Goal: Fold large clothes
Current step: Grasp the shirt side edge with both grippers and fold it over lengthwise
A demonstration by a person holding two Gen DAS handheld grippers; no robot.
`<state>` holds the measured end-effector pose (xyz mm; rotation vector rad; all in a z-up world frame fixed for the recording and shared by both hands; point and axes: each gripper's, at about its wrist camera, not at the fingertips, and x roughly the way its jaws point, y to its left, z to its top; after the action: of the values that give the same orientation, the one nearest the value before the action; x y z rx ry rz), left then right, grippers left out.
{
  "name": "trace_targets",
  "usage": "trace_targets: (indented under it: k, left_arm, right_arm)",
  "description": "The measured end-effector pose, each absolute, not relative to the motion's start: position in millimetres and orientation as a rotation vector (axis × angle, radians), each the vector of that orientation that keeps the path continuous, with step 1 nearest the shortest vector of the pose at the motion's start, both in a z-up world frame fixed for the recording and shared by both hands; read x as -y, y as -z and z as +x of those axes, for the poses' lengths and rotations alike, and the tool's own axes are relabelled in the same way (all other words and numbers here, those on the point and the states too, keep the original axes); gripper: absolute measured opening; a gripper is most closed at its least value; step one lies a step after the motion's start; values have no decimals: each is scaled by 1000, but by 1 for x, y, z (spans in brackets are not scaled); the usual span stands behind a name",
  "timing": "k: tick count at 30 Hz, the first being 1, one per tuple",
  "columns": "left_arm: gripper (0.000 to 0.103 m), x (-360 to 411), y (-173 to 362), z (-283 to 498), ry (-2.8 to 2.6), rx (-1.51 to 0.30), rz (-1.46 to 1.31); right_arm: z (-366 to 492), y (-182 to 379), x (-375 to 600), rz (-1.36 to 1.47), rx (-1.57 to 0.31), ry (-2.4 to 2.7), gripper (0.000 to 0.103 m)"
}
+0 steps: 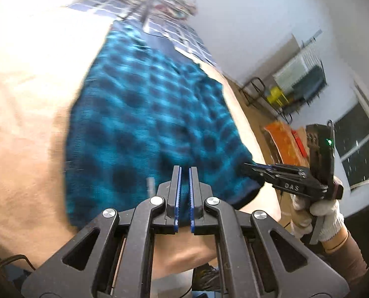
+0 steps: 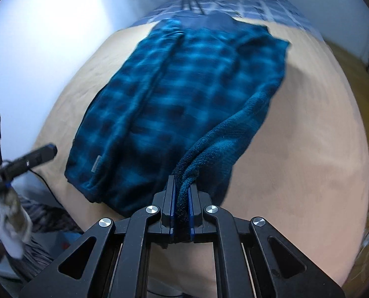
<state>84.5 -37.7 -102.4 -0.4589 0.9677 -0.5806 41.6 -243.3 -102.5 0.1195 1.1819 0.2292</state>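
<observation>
Surface: a wide tan cloth-covered bed (image 2: pixel 308 149) fills both views; the pictures are blurred by motion.
Garment: a large blue-and-black checked fleece shirt (image 2: pixel 174 94) lies lengthwise on the bed, running from 6 o'clock up toward 12 o'clock in the right wrist view, mostly flat, with a seam line along its middle.
Label: a small pale tag (image 2: pixel 96 165) shows near the shirt's lower left hem, at about 8 o'clock.
Left tongs: the left tongs (image 1: pixel 185 171) hang over the near hem of the shirt (image 1: pixel 147 114); their blue pads stand close together with only a thin slit between, and no cloth is caught in them. In the right wrist view they appear at 9 o'clock (image 2: pixel 50 148), off the shirt's left edge.
Right tongs: the right tongs (image 2: pixel 183 182) are clamped on a bunched, twisted fold of the shirt's lower right corner, which rises off the bed into the pads. In the left wrist view they show at 4 o'clock (image 1: pixel 251 167), at the shirt's corner.
Hand: a white-gloved hand (image 1: pixel 316 213) grips the handle of the right tongs.
Far end: a blue-and-white checked sheet (image 2: pixel 263 7) lies beyond the shirt at 1 o'clock.
</observation>
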Motion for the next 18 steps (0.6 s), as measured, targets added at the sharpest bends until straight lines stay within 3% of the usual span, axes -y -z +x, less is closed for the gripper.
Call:
trace_targets:
  k: [8, 18]
  left_arm:
    - [1, -5, 109, 85, 505, -956, -532]
    - [1, -18, 120, 91, 463, -971, -565]
  right_arm:
    - [63, 104, 179, 7, -1181, -305, 7]
    - [68, 169, 105, -173, -1280, -394, 7]
